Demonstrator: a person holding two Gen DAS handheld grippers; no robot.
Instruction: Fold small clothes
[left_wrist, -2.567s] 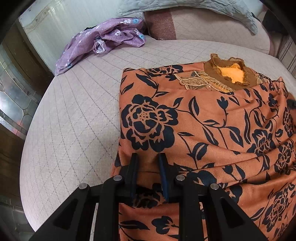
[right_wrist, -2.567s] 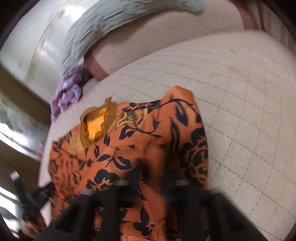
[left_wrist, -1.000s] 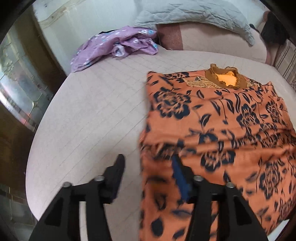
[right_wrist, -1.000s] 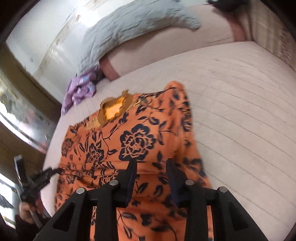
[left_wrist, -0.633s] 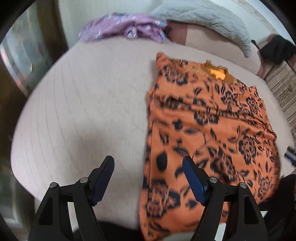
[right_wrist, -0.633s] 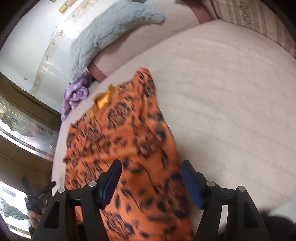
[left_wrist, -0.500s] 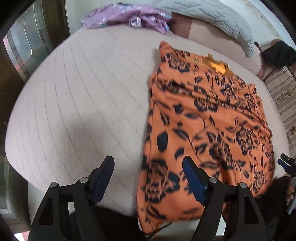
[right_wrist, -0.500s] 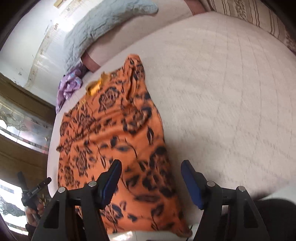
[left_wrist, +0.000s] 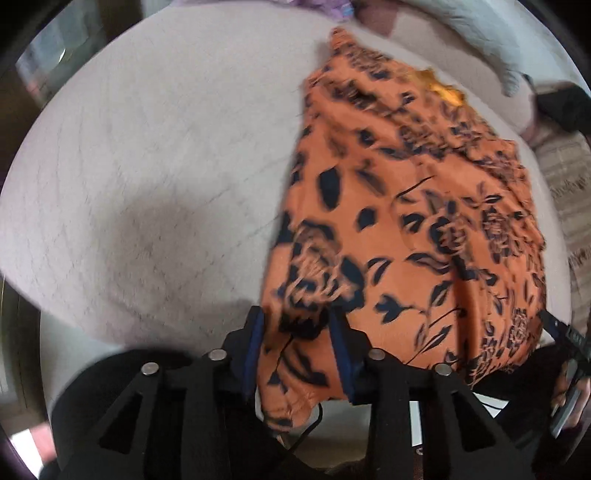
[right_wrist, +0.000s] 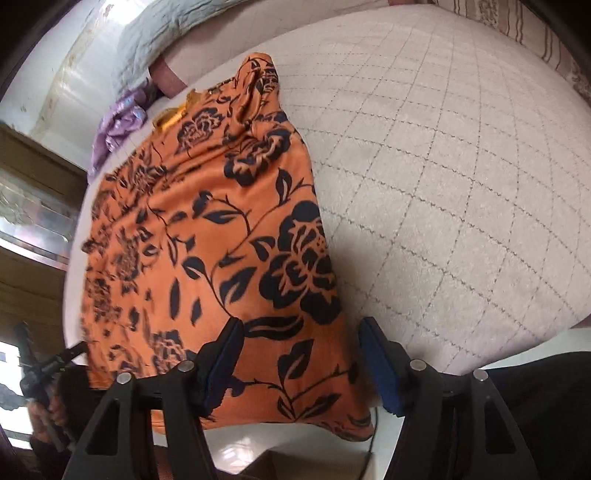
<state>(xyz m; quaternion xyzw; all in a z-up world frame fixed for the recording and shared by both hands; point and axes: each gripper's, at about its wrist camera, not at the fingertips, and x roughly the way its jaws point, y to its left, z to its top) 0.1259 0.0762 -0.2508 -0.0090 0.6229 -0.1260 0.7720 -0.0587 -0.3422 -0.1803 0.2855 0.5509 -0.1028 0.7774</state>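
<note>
My left gripper (left_wrist: 297, 339) has just been closing, its jaws now around the near hem corner of the orange floral garment (left_wrist: 406, 221); I cannot tell whether the pads press the cloth. My right gripper (right_wrist: 299, 354) has also been narrowing yet stands spread, the hem's other corner between its jaws, untouched. The garment lies flat on the quilted bed (right_wrist: 443, 166), its hem over the bed's near edge. Beyond its collar sit a purple cloth (right_wrist: 118, 125) and a grey pillow (right_wrist: 155, 40).

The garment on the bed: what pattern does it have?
The garment is orange with dark navy flowers and leaves, sharpest in the right wrist view.
</note>
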